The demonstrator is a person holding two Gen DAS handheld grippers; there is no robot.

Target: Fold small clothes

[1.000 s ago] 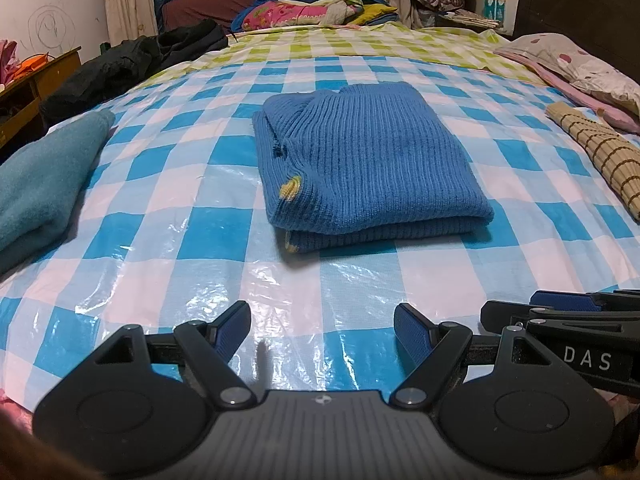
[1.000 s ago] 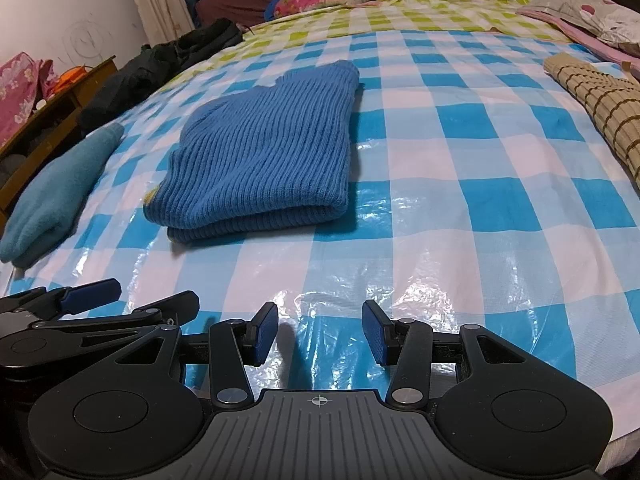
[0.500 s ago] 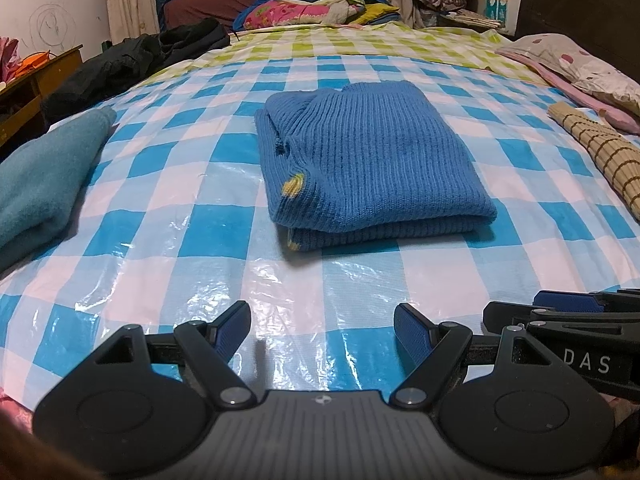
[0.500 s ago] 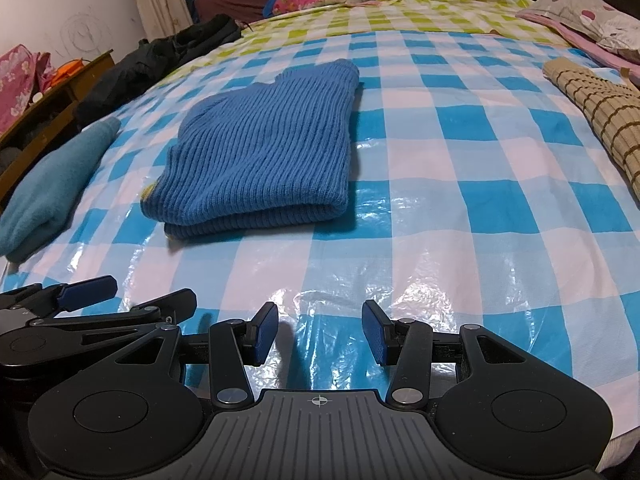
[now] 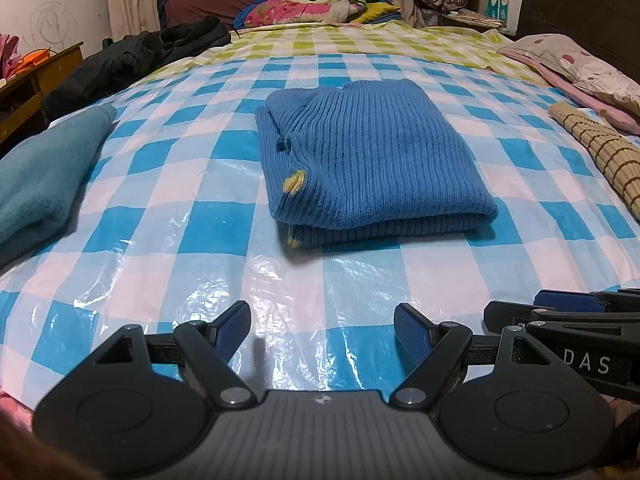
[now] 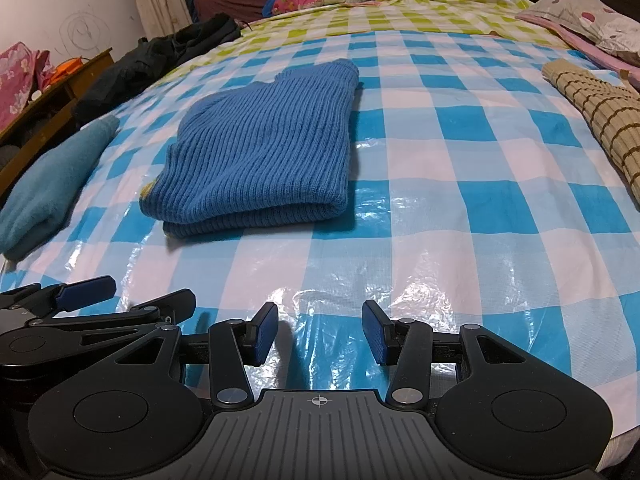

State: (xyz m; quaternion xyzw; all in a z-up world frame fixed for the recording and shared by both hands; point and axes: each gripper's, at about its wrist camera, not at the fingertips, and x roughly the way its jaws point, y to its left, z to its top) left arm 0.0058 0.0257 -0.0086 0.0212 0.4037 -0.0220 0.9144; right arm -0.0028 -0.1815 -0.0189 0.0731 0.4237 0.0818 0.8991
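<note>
Since a second ago I see almost nothing changed. My left gripper (image 5: 322, 330) and right gripper (image 6: 319, 334) both hang spread and empty over the glossy checked plastic sheet (image 5: 168, 240). The ribbed blue knit sweater (image 5: 368, 160), folded into a rectangle, lies apart at twelve o'clock, eleven from the right.
</note>
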